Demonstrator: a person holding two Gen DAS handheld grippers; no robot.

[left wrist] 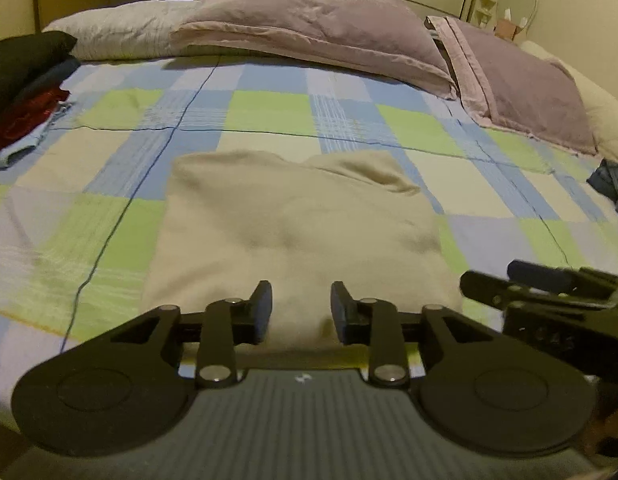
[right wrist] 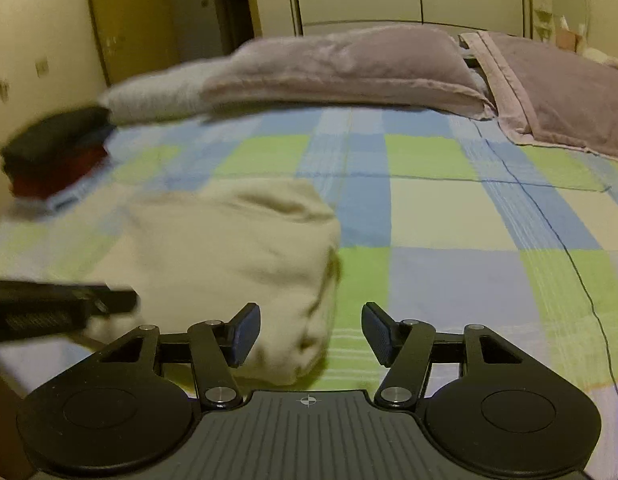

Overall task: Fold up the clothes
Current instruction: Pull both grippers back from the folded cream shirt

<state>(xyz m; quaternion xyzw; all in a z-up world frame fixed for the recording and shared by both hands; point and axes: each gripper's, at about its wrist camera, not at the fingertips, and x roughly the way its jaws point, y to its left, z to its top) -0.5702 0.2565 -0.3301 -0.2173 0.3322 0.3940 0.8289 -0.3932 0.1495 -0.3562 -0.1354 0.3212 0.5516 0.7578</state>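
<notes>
A cream garment (left wrist: 297,232), folded into a rough rectangle, lies on the checked bedspread (left wrist: 269,112). My left gripper (left wrist: 301,312) is open at its near edge, jaws apart over the cloth and holding nothing. My right gripper (right wrist: 311,334) is open at the garment's near right corner (right wrist: 237,264), with its left finger (right wrist: 245,332) over the cloth and its right finger over the bedspread (right wrist: 441,216). The right gripper also shows at the right edge of the left wrist view (left wrist: 549,284). The left gripper shows blurred at the left of the right wrist view (right wrist: 61,308).
A stack of folded dark, blue and red clothes (left wrist: 25,88) sits at the bed's left side. Purple pillows (left wrist: 309,36) and a grey pillow (left wrist: 121,32) lie along the head. A dark blue garment (left wrist: 611,188) lies at the right edge. A wardrobe stands behind.
</notes>
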